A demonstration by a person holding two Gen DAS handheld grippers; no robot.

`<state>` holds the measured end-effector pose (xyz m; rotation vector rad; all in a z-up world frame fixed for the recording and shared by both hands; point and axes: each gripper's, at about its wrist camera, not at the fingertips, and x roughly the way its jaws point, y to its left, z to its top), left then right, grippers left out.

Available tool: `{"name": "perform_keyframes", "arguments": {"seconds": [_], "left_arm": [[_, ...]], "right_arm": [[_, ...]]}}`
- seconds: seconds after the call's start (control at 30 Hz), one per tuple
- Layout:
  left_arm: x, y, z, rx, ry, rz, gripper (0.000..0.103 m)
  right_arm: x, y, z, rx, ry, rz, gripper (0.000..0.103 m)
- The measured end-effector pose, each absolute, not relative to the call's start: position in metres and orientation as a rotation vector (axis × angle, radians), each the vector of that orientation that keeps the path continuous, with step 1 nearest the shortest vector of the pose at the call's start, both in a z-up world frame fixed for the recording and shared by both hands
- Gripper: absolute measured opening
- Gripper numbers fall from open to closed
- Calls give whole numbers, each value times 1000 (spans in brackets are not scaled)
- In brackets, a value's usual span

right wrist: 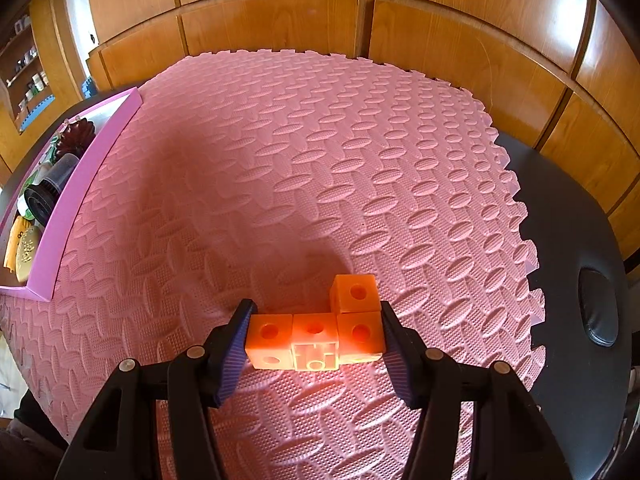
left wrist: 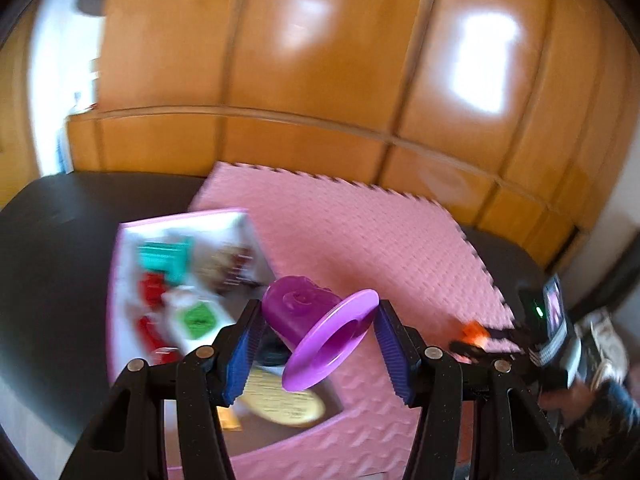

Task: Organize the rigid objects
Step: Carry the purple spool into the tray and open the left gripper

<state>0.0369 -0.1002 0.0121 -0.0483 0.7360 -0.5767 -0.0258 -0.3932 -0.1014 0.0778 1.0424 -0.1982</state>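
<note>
**Two hand-held grippers, each pinching a toy over the pink mat**

Two toys are held at once. The left hand-held gripper (left wrist: 318,350) pinches a glossy purple plastic cup-shaped toy with a wide flared rim (left wrist: 320,330): one blue ribbed pad (left wrist: 244,354) presses its domed body and the other touches the rim. The toy lies tilted, its open mouth turned down toward the camera, and it hangs in the air above the near right corner of a shallow pink-walled tray (left wrist: 116,280). That view is blurred, so the tray's contents read only as teal, red, green and yellowish shapes.

The right hand-held gripper (right wrist: 314,344) is closed on an orange plastic piece of four joined cubes with round holes (right wrist: 316,332). Three cubes form a row spanning the gap between the pads, and the fourth sticks out beyond the right-end cube. The piece sits low over the pink interlocking foam mat with an embossed oval pattern (right wrist: 320,160), toward the mat's near edge; whether it touches the mat I cannot tell.

The mat covers most of a dark padded desk (right wrist: 568,240), whose bare surface shows along the right edge. The tray sits at the mat's left edge, holding a dark red ridged object (right wrist: 76,136) and a dark cylindrical container (right wrist: 48,192), among other pieces. Wooden panelled cabinets (right wrist: 280,20) rise behind the far edge.
</note>
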Motion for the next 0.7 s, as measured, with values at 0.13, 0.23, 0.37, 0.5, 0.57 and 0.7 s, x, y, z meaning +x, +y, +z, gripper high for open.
{"name": "perform_keyframes", "arguments": {"seconds": [0.13,0.23,0.37,0.5,0.57,0.7], "left_arm": [[51,-47,10,-100,747,-454,57],[58,-16,-5,-135,790,-385,57],[57,-3,-25,-148,834,-372,57],[51,-15,-39,-91,847,-412,57],[54,-18,-45,-84,861,-417,57],[58,-23,-59,-79,891,-415,57]], "right_arm": [[-25,-393,-101,74,1043,-198,60],[-25,-393,-101,71,1043,-198,60],[-25,-393,-101,72,1043,-198,60],[-25,-393,-101,75,1044,-198,60],[-25,-393,-101,75,1043,-198,60],[-25,-393,-101,76,1044,-198,60]]}}
